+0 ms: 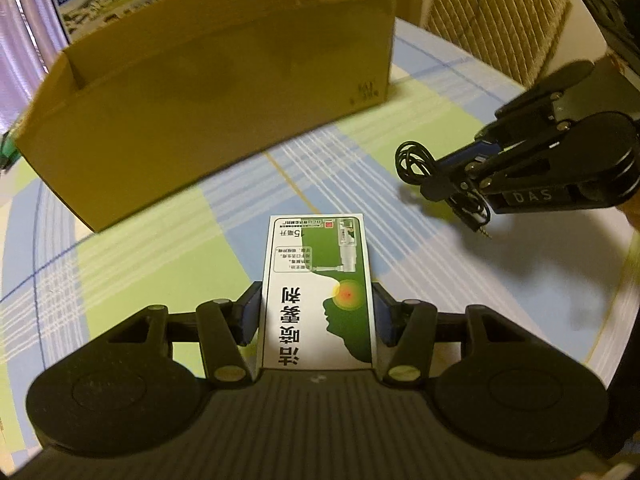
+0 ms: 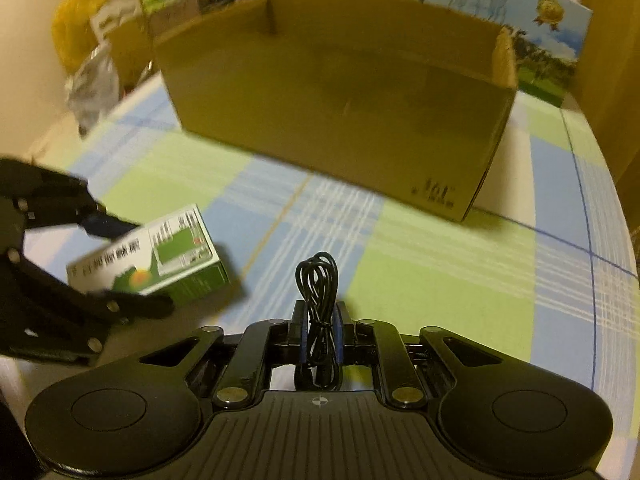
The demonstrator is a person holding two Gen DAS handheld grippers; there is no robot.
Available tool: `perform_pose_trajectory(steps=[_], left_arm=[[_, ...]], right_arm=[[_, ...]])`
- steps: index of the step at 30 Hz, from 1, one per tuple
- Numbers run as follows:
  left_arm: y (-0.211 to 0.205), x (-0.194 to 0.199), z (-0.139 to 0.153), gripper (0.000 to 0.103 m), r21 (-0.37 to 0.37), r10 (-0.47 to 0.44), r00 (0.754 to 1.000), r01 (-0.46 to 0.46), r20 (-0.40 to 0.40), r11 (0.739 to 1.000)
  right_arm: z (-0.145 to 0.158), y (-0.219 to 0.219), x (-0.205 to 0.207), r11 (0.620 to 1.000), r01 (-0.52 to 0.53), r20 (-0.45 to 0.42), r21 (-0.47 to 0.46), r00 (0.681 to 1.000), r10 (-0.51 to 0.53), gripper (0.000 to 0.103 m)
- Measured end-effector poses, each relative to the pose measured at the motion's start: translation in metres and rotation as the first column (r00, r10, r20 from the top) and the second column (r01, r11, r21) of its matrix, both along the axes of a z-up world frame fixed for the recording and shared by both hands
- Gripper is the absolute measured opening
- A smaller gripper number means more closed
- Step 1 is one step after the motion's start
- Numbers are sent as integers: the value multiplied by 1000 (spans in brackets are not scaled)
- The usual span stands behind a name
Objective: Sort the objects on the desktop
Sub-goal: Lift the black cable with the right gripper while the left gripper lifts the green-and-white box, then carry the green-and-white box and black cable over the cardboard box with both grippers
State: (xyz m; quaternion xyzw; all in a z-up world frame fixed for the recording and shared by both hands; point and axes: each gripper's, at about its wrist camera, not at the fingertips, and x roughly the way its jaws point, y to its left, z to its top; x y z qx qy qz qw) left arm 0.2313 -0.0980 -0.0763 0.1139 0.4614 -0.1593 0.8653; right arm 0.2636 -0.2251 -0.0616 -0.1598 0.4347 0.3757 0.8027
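Left gripper (image 1: 318, 312) clamped on green-white medicine box (image 1: 318, 292), held above counter (image 1: 160, 256). Right gripper (image 2: 319, 332) pinched on coiled black cable (image 2: 317, 276), also lifted. Checked cloth covers counter. Farther ahead: open cardboard box (image 1: 224, 92) standing on counter; milk carton (image 2: 520, 20) behind it.

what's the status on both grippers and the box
Left gripper shut on green-white medicine carton. Right gripper shut on coiled black cable. Cardboard box ahead, open top, path clear.
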Motion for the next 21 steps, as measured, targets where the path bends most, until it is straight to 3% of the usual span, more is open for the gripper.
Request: perform_pose_trajectory(steps=[6,14,21], left_arm=[[7,6,10,50,-11,44,998,-43,35,999],[22,10,39,50,-45,130,986,-126,102,991],[35,16,59,50,-77,188,972,-178,145,981]], right_arm=[[9,3,1,999,13,2,52,1000,-14,9],[47,3,5,974,83,52,212,994,-96,9],[60,20,6,961,98,71,259,990,-120,9]])
